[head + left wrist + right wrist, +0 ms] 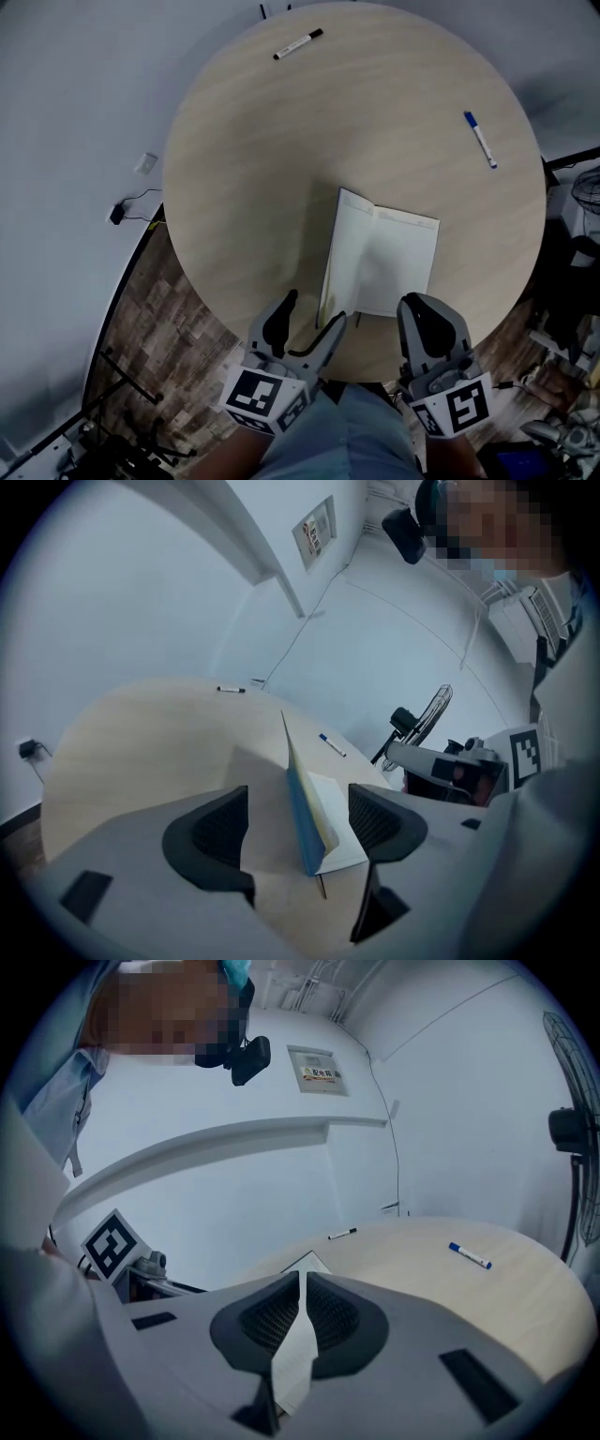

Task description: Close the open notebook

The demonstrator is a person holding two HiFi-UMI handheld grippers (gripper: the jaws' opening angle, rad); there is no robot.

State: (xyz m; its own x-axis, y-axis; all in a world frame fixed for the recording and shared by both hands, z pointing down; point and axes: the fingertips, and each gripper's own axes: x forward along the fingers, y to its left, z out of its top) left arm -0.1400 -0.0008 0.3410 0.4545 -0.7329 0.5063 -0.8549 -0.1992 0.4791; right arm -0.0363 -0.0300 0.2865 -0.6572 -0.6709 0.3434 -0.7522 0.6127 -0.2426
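The notebook lies open on the round wooden worktop, close to the edge nearest to the person. Its right side lies flat on the wood with the white pages facing up. Its left leaf is lifted and stands almost on its edge.

The left gripper is at the near left corner of the notebook. In the left gripper view its fingers stand wide apart. The raised leaf, blue on the outside, stands between them, and neither finger touches it.

The right gripper is at the near right corner of the notebook. In the right gripper view its fingers are nearly together and they hold a thin white page between the pads.

A black marker lies at the far edge of the worktop, well apart from the notebook. A blue pen lies near the right edge, also apart from it.
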